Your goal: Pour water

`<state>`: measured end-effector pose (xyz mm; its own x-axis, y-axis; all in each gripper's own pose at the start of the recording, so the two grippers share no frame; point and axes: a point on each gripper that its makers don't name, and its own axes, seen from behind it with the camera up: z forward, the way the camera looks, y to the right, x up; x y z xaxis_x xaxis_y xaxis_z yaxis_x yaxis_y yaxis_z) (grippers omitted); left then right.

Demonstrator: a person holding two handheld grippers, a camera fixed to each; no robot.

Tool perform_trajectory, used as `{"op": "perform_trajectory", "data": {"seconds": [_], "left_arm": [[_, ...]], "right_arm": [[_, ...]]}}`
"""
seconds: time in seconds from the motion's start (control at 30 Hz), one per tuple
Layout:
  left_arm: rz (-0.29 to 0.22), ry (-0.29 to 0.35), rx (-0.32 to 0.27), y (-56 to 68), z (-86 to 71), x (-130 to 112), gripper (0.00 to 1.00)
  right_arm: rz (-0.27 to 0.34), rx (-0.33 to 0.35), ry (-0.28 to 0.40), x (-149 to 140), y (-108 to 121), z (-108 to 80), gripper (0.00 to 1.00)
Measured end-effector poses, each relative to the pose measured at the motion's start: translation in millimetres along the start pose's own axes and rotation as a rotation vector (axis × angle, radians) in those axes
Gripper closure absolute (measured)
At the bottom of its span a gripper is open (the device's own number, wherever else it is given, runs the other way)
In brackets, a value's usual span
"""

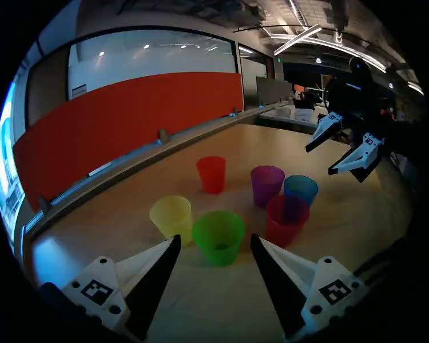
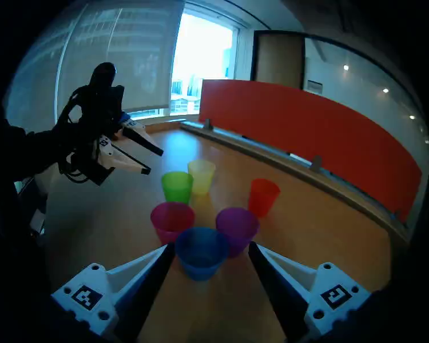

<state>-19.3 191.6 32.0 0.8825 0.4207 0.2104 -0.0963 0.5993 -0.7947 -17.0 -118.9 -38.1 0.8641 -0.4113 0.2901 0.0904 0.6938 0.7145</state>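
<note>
Both grippers are up over the wooden table point(image 1: 340, 223), and 6 plastic cups stand upright in a loose cluster between them. In the left gripper view, your left gripper point(image 1: 215, 236) has its jaws wide apart, holding nothing. The green cup point(image 1: 218, 243) is framed right in the gap, and neither finger touches it. The yellow cup point(image 1: 171, 216) stands just beside the green one, on the partition side. Behind them stand the red cup point(image 1: 211, 173) and the purple cup point(image 1: 266, 184). The crimson cup point(image 1: 286, 219) stands in front of the blue cup point(image 1: 301, 188) and overlaps it.

In the right gripper view, your right gripper point(image 2: 210, 246) also has its jaws spread and is gripping nothing. The blue cup is nearest and sits in the gap between its fingers, clear of both. The left gripper hangs off to the left above the table, near the green cup but apart from it.

Whether any cup holds water, I cannot tell. A long red partition point(image 1: 128, 123) runs along the table's far edge, and a bright window point(image 2: 206, 57) glows beyond it.
</note>
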Motion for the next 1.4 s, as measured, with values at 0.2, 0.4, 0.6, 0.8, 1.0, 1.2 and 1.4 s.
{"op": "perform_trajectory", "data": {"seconds": [0.2, 0.4, 0.6, 0.8, 1.0, 1.2, 1.4], "left_arm": [[0.014, -0.037, -0.034, 4.1, 14.8, -13.3, 0.1], [0.013, -0.067, -0.032, -0.6, 26.5, -24.8, 0.1], [0.001, -0.085, -0.041, -2.8, 33.3, -31.3, 0.1], [0.002, -0.102, -0.053, -3.2, 39.7, -35.3, 0.1], [0.006, -0.104, -0.068, -1.4, 46.9, -35.2, 0.1], [0.019, -0.116, -0.077, -0.8, 55.3, -38.6, 0.1], [0.019, -0.117, -0.088, 0.4, 60.9, -38.4, 0.1]], "right_arm": [[-0.007, 0.016, -0.029, -12.3, -2.8, 7.4, 0.0], [-0.01, 0.028, -0.045, -20.2, -4.4, 15.1, 0.0], [-0.007, 0.04, -0.056, -26.5, -5.7, 21.4, 0.0], [-0.009, 0.048, -0.068, -32.4, -6.5, 27.0, 0.0], [-0.013, 0.052, -0.08, -39.3, -6.7, 33.1, 0.0], [-0.009, 0.057, -0.088, -45.1, -6.2, 39.4, 0.0], [-0.01, 0.063, -0.1, -50.0, -6.6, 45.3, 0.0]]}}
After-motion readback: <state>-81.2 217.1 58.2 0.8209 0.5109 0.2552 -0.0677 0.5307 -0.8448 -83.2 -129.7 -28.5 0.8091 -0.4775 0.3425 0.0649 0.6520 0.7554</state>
